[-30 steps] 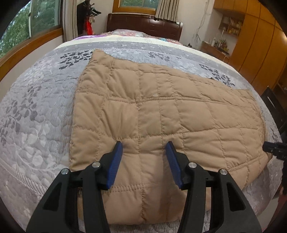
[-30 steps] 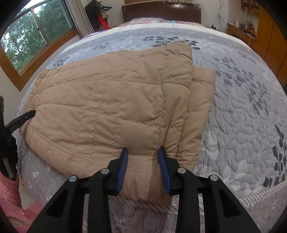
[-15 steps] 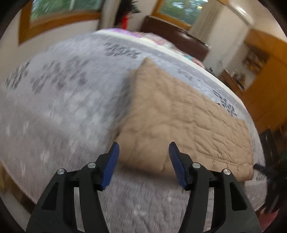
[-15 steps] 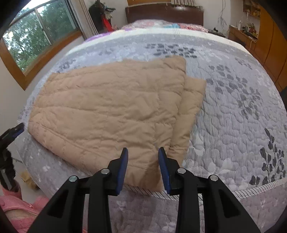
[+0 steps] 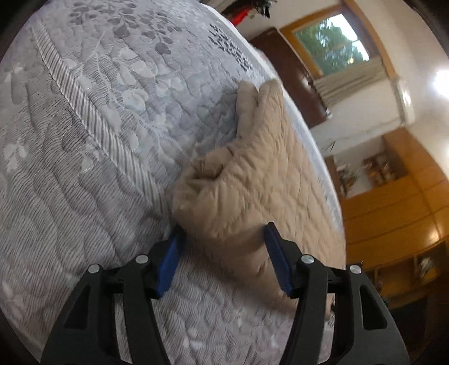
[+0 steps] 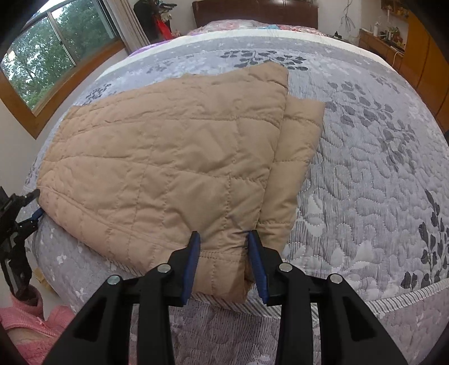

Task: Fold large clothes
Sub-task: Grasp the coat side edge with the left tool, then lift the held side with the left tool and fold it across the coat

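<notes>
A tan quilted garment lies folded on the grey leaf-patterned bedspread, a lower layer showing along its right side. My right gripper is open, its fingers either side of the garment's near right corner at the bed's front edge. My left gripper is open and tilted, its blue pads straddling the thick folded left corner. The left gripper also shows in the right wrist view at the garment's left edge.
The bed's front edge drops to the floor just under both grippers. A pink cloth lies on the floor at lower left. A dark headboard stands at the far end, windows on the left, wooden cabinets on the right.
My left gripper has swung from the middle of the near edge to the garment's left corner and tilted. My right gripper has moved forward onto the right corner.
</notes>
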### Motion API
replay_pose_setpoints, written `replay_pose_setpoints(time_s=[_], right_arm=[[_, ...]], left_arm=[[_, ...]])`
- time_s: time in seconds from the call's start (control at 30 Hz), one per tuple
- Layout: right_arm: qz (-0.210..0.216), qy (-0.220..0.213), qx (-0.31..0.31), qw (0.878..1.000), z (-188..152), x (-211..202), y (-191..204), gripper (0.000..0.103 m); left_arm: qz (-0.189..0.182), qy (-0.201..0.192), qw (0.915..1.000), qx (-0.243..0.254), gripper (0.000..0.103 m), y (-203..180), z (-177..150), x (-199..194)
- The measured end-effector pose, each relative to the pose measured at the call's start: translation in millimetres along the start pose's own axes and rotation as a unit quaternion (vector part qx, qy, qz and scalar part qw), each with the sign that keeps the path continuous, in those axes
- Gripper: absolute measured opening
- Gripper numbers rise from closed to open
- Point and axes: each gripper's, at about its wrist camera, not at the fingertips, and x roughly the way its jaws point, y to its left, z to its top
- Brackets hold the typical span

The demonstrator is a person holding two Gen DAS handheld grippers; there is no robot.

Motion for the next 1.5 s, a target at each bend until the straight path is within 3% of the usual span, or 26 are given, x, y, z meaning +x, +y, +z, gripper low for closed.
replay_pose_setpoints(time_s=[0.07,0.2,0.3,0.43,0.57,0.73,0.9,1.03,1.17,1.3,1.5], right_arm=[[0.002,0.003,0.002,1.000,0,2,-1,0.036],[0.002,0.007,0.000,1.000,2,4,-1,0.036],[0.000,0.010,0.000,1.000,3,5,-1,0.036],[-0.001,0.012,0.000,1.000,5,6,-1,0.036],[0.001,0.012,0.000,1.000,5,6,-1,0.036],[0.001,0.012,-0.001,1.000,5,10,-1,0.037],[0.009,0.009,0.006,1.000,4,11,-4,0.037],[0.009,0.008,0.010,1.000,3,9,-6,0.037],[0.005,0.009,0.014,1.000,3,8,-6,0.037],[0.003,0.009,0.018,1.000,3,7,-4,0.037],[0.004,0.012,0.023,1.000,3,7,-4,0.036]], left_arm=[[-0.009,-0.014,0.9999,-0.006,0.054,1,-1,0],[-0.028,-0.022,0.9991,-0.023,0.023,1,-1,0],[-0.047,-0.041,0.9979,-0.017,0.015,-5,-6,-11],[-0.035,-0.057,0.9976,0.019,0.014,-20,-8,-19],[-0.005,-0.027,0.9996,0.003,0.015,-5,-4,2],[-0.012,-0.024,0.9996,0.004,0.015,3,-3,17],[-0.033,-0.034,0.9987,-0.017,0.009,1,-4,13],[-0.039,-0.072,0.9958,0.042,0.007,-17,-8,-10],[-0.068,-0.106,0.9822,0.139,0.007,-65,-13,-35],[-0.098,-0.104,0.9677,0.208,0.007,-105,-20,-40],[-0.149,-0.073,0.9356,0.312,0.007,-171,-42,-30]])
